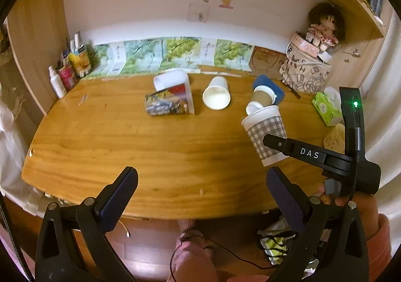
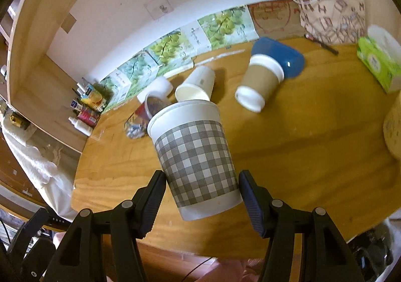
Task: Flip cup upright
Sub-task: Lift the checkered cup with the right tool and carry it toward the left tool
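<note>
A white paper cup with a grey check band (image 2: 198,156) stands mouth up and slightly tilted, between the fingers of my right gripper (image 2: 201,194). The jaws sit against its lower sides, shut on it. In the left wrist view the same cup (image 1: 265,131) is at the right with the right gripper's black finger (image 1: 295,149) across it. My left gripper (image 1: 200,189) is open and empty above the near table edge, left of the cup.
On the wooden table (image 1: 150,146) lie a white cup (image 1: 216,93), a brown sleeved cup (image 1: 262,98) against a blue box (image 1: 272,86), and a snack container (image 1: 173,98). A green tissue box (image 1: 325,109) and patterned bag (image 1: 305,68) stand at the right. Bottles (image 1: 67,71) stand back left.
</note>
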{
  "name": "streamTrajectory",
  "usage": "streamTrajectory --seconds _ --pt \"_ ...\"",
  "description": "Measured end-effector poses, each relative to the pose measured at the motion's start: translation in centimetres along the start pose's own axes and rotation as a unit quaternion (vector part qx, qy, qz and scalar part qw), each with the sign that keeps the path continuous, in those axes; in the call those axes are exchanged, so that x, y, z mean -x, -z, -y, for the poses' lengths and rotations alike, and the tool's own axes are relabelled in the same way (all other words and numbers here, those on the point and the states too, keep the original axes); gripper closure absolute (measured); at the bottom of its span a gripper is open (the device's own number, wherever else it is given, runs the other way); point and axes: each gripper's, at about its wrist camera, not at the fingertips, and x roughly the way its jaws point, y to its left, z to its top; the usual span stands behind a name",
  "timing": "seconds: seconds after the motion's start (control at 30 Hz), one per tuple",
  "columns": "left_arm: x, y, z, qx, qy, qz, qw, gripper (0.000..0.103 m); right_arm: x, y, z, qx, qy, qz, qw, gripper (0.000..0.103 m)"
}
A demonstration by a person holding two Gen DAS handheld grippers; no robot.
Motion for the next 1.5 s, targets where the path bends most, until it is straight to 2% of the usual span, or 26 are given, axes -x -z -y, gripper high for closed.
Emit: streamTrajectory --seconds 0.23,0.47,0.7,0.9,1.1,1.3,1.5 --pt "0.7 1.0 -0.6 -0.014 -0.026 -0.005 0.9995 0.001 -0.9 2.3 0.8 -0.042 -0.029 -0.015 0.999 0.042" --pt "-0.7 1.0 -1.2 -0.024 -0.024 -0.037 0.9988 0.001 -2.9 3.3 1.6 -0.072 -0.037 -0.025 0.996 0.042" --pt "-3.5 0.1 -1.3 -0.038 -0.013 -0.077 0.9962 0.001 -5.5 4.1 2.7 -0.104 -0.032 -0.042 0.993 0.042" --pt "-6.3 -0.9 -1.7 -0.021 0.016 -0.116 0.9929 0.001 -6.4 4.5 2.9 -0.118 -0.029 -0.053 0.991 0.042" --pt "-8.7 -1.0 -1.7 -0.013 0.026 -0.147 0.9888 0.001 -6.8 4.6 2.9 -0.118 -0.033 -0.060 0.991 0.041" --pt "-10.6 -1.4 -1.7 0.001 0.044 -0.168 0.9847 0.001 -6.9 4.6 2.7 -0.117 -0.035 -0.063 0.991 0.041" --pt "-12.0 -2.2 -1.8 0.008 0.053 -0.171 0.9838 0.001 -6.9 4.7 2.6 -0.114 -0.040 -0.069 0.990 0.040"
